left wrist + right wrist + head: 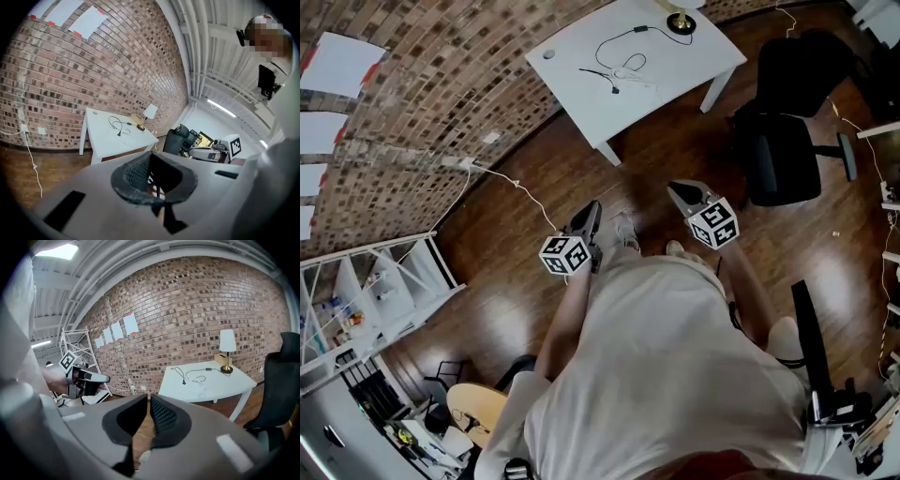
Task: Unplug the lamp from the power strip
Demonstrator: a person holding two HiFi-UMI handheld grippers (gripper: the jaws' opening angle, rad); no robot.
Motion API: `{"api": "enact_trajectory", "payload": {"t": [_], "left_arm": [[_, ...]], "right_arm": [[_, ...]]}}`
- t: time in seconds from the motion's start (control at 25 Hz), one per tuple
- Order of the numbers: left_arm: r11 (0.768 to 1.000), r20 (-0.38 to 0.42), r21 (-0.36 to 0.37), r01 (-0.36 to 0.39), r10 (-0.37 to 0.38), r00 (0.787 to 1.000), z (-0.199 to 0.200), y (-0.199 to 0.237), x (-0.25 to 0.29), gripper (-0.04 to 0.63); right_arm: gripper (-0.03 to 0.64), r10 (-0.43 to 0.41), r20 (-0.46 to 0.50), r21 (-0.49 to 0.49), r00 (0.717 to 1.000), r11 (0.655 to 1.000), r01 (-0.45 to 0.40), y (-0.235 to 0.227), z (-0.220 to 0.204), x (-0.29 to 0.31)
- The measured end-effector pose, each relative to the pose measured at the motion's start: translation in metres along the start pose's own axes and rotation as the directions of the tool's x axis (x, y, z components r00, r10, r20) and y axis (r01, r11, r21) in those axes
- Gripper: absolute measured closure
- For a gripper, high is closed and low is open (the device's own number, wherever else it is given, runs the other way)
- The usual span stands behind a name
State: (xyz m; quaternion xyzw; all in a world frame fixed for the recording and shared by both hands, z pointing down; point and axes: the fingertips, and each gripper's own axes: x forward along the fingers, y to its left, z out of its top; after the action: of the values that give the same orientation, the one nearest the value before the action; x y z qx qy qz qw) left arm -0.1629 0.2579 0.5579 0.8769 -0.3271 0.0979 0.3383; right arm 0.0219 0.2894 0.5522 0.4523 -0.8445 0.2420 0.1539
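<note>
Hand-held gripper check: your left hand-held gripper (pixel 592 211) and right hand-held gripper (pixel 680 187) are both pressed together on nothing, over the wood floor (pixel 506 244). Lamp (pixel 680 21) stands at the white worktop's (pixel 572 47) far corner, well apart from both.

The worktop (pixel 572 42) stands at the top centre of the head view, beside the brick wall (pixel 422 103) at upper left. The lamp (pixel 681 21) sits on its upper right corner, with a cable (pixel 614 47) lying mid-surface. A chair (pixel 787 122) stands to the right, and a shelf unit (pixel 384 281) at lower left.
</note>
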Motion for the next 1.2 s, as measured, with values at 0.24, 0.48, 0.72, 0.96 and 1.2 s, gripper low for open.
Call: {"api": "enact_trajectory", "payload": {"t": [0.24,0.48,0.72,0.96,1.2], "left_arm": [[0.999,-0.011,0.021,0.04,-0.04,0.999,0.027,0.035,0.013,0.592],[0.997,0.017,0.056,0.046,-0.047,0.999,0.07,0.083,0.015,0.592],[0.996,0.059,0.077,0.034,-0.039,0.998,0.106,0.136,0.005,0.592],[0.996,0.05,0.089,0.02,-0.024,0.998,0.12,0.175,0.002,0.592],[0.997,0.027,0.06,0.04,-0.042,0.999,0.114,0.185,0.017,0.592]], "right_arm": [[0.604,-0.046,0.006,0.013,0.999,0.999,0.046,-0.007,0.02,0.029],[0.604,-0.092,0.024,0.031,0.995,0.995,0.091,-0.016,0.037,0.064],[0.604,-0.113,0.048,0.042,0.992,0.993,0.111,-0.012,0.049,0.108],[0.605,-0.119,0.049,0.046,0.992,0.992,0.117,-0.006,0.061,0.139],[0.604,-0.135,0.025,0.048,0.991,0.99,0.134,-0.018,0.064,0.151]]}}
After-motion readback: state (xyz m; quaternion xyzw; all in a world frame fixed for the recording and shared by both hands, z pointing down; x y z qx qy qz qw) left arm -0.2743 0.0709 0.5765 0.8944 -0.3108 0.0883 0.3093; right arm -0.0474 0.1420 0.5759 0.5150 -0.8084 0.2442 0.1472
